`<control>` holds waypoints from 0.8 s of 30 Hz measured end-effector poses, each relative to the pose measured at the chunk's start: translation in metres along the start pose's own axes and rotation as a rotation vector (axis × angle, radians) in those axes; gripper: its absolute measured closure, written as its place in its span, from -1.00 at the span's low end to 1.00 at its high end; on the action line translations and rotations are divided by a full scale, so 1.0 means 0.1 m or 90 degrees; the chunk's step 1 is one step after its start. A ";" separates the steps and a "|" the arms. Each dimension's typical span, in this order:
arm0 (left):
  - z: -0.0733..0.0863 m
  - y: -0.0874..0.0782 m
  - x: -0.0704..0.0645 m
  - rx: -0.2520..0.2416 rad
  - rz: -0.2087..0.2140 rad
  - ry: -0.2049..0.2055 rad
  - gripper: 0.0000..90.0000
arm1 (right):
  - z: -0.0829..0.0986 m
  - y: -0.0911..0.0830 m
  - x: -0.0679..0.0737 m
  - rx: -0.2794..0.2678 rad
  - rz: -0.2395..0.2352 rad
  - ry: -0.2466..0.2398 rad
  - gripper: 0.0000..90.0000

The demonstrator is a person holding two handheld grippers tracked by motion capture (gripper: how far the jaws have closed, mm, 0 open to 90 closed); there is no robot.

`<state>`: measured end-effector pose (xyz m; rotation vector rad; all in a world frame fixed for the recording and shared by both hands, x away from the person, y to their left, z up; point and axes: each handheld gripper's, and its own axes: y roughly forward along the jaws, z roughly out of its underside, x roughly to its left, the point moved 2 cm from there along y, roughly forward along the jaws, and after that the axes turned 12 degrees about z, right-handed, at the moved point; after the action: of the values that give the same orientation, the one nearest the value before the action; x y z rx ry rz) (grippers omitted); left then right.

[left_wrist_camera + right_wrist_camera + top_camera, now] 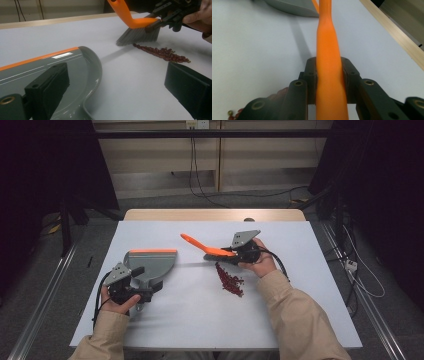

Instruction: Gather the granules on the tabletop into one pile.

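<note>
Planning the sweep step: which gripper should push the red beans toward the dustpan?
Right. The right gripper is already shut on the brush, whose bristles sit at the end of the red beans. The left gripper is at the dustpan, jaws apart, away from the beans.

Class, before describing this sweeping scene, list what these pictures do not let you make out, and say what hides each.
1. Dustpan handle: in the high view the left hand-held gripper and hand cover it.
2. Red beans: too small in the high view to count.
3. Brush bristles: in the right gripper view the orange handle and the jaws clamped on it hide them.
4. Left gripper view: the dustpan runs past the left edge.
</note>
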<state>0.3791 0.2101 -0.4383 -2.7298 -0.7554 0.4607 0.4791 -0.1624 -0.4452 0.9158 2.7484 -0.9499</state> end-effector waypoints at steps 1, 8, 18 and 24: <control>0.00 0.00 0.00 0.000 0.000 0.000 -0.88 | 0.00 -0.02 0.00 0.002 -0.009 -0.001 0.59; 0.00 0.00 0.00 0.000 0.000 -0.001 -0.88 | 0.03 -0.13 0.07 0.005 -0.037 -0.023 0.59; 0.00 0.01 0.00 -0.001 -0.001 -0.004 -0.88 | 0.09 -0.24 0.16 -0.006 -0.058 -0.026 0.59; 0.00 0.01 0.00 0.000 -0.002 -0.003 -0.88 | 0.11 -0.30 0.19 -0.010 -0.062 -0.022 0.59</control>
<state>0.3795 0.2089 -0.4385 -2.7285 -0.7599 0.4669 0.4452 -0.1775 -0.4431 0.7615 2.7909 -0.9477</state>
